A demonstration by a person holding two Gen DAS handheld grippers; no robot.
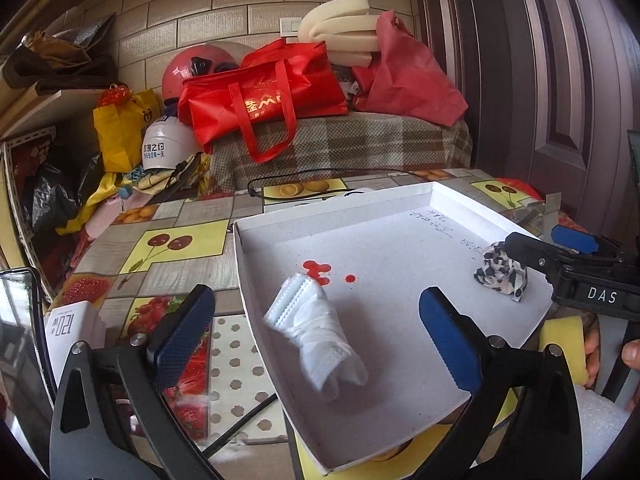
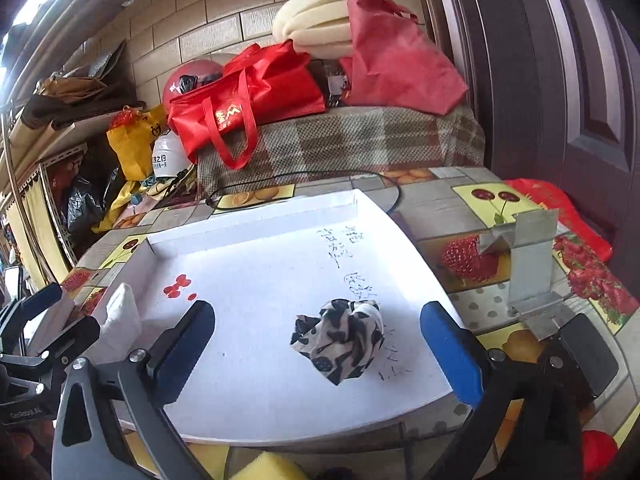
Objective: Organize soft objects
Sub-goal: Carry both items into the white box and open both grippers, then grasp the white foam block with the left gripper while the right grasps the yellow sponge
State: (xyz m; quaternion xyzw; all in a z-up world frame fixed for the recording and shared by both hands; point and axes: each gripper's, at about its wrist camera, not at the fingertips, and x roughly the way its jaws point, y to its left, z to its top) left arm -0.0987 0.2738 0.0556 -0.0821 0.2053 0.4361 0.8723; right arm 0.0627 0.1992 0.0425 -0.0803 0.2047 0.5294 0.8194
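A white tray sits on a table w/ a fruit-picture cloth. Two soft things lie in the tray, well apart.

Left gripper is wide open, nothing in it. Its blue pads stand on both sides of a white rolled-up cloth. The left pad is out past the tray's edge, the right pad is over the tray. Can't tell if the pads are touching the cloth; looks like there's space on both sides. The white cloth lies on the tray floor, just beside some red spots.

Right gripper is wide open too, holding nothing. A black & white spotted cloth, all scrunched up, lies betw. its blue pads, apart from both. It sits on the tray floor next to some scribbled writing. In the left view the same spotted cloth is near the tray's right side, w/ the right gripper's black finger just beside it.

A yellow sponge sits by the tray's near right corner. A metal stand is on the table to the right of the tray. Behind the table there's a red bag, a red helmet & a white helmet.
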